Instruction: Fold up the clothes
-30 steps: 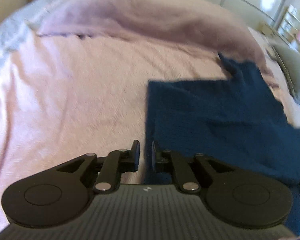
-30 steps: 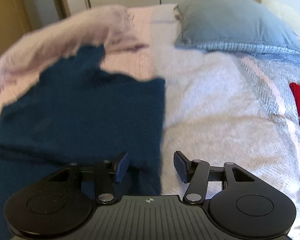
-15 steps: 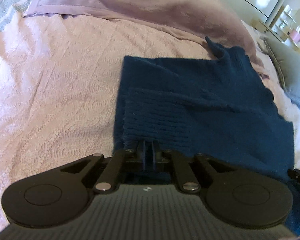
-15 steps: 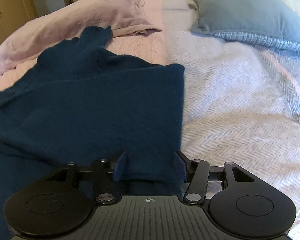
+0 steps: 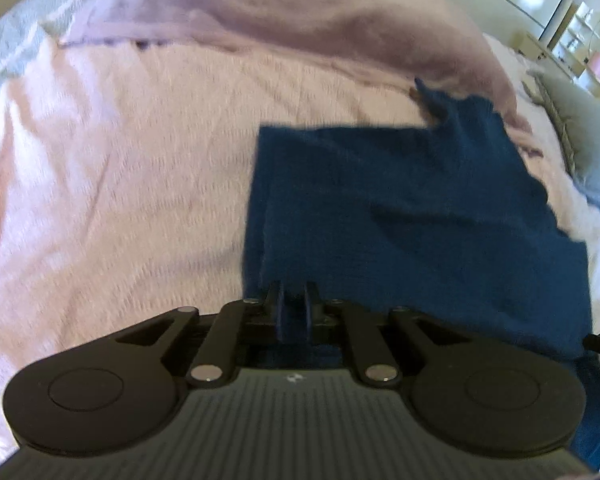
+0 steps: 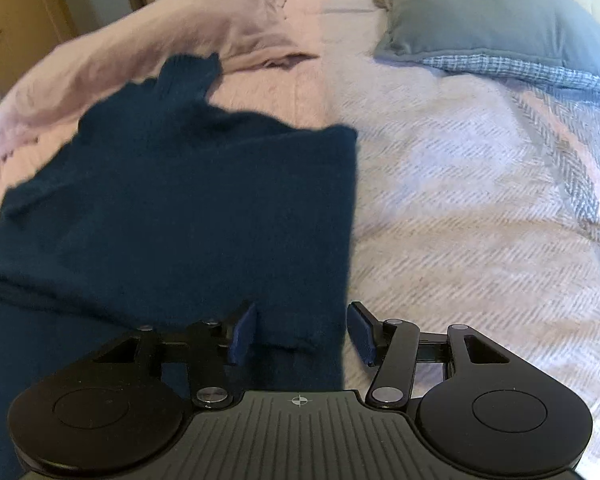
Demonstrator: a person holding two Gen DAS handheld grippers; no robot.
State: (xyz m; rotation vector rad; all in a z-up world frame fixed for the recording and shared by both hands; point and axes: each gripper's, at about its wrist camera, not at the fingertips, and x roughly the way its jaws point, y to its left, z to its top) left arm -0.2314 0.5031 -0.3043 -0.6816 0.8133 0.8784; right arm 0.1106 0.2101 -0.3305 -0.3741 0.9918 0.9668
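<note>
A dark blue knit sweater [image 5: 420, 220] lies spread on the bed, its neck toward the far side. In the left wrist view my left gripper [image 5: 295, 308] is shut on the sweater's near left corner, with blue cloth pinched between the fingers. In the right wrist view the same sweater [image 6: 180, 200] fills the left half. My right gripper [image 6: 302, 332] stands open low over the sweater's near right edge. That edge lies in the gap between its blue pads, and they do not press on it.
A pink bed cover [image 5: 120, 180] lies to the left of the sweater, and a white-grey herringbone cover [image 6: 480, 220] to its right. A rolled lilac blanket [image 5: 300, 12] runs along the far side. At the far right is a grey pillow [image 6: 492, 20].
My right gripper has come lower and closer onto the sweater's right edge, so more blue cloth now lies between its fingers. The left gripper has hardly moved and stays shut.
</note>
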